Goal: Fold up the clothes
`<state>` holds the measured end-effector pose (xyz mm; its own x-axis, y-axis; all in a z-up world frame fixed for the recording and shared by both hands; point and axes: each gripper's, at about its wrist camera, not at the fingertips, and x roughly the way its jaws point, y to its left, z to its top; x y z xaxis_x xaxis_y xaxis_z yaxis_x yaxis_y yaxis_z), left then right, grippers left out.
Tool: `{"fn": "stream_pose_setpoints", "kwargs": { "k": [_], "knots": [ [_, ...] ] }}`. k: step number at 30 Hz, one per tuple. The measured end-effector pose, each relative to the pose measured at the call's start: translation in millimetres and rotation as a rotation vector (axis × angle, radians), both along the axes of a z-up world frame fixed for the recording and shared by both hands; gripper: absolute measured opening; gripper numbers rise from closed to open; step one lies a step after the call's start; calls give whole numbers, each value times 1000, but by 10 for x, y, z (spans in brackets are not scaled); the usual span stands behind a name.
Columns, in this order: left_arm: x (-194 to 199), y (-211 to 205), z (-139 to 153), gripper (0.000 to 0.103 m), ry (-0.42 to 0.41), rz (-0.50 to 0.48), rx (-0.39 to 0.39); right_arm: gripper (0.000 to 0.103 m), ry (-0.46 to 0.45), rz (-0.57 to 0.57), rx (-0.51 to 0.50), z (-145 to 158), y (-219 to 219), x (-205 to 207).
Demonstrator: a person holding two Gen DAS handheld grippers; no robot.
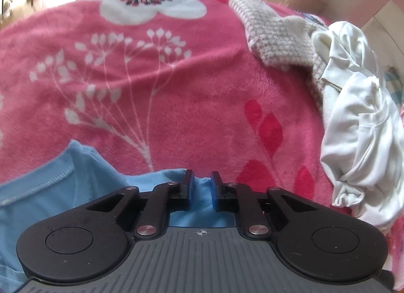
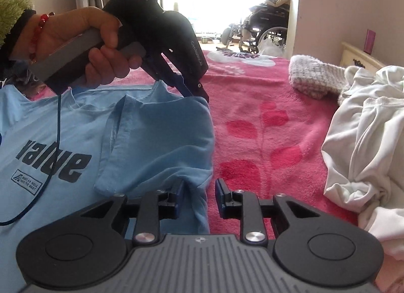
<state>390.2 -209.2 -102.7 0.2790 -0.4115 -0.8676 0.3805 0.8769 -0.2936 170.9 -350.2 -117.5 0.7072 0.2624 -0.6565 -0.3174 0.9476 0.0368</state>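
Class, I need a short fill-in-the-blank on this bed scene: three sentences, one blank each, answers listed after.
1. The T-shirt being folded is light ____.
2. The word printed in dark letters on the T-shirt is "____".
3. The heap of clothes lying on the pink blanket beside the knitted piece is ____ in colour.

Missing words: blue; value; white
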Motion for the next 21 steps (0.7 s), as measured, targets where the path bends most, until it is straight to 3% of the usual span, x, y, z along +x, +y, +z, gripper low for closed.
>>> {"fn": "stream_pose_setpoints", "kwargs": {
  "k": [2, 4, 5, 8, 10, 12, 14, 21],
  "knots": [
    [23, -3, -8, 13, 28, 3, -7, 26, 6, 0, 15, -10, -16, 0],
    [44, 2, 1, 21, 46, 2, -9, 27, 9, 1, 24, -14, -21, -4],
    [59, 4, 11, 30, 51, 0, -7, 26, 8, 0, 28, -13, -23, -7],
    [54, -19, 9, 32, 44, -14, 4, 26, 0, 0, 30, -7, -13, -13],
    [40, -44, -4, 30, 34, -22, 10, 24, -3, -5, 34, -10, -10, -7],
    [37, -67, -18, 14, 31, -25, 10, 18, -4, -13, 40, -17, -11, 2],
    [39, -51, -9, 4, 22, 2, -2, 6, -8, -24, 41, -24, -7, -1],
    [73, 170, 37, 2, -15, 167, -119, 5, -67, -103, 54, 36, -57, -157]
  ]
}}
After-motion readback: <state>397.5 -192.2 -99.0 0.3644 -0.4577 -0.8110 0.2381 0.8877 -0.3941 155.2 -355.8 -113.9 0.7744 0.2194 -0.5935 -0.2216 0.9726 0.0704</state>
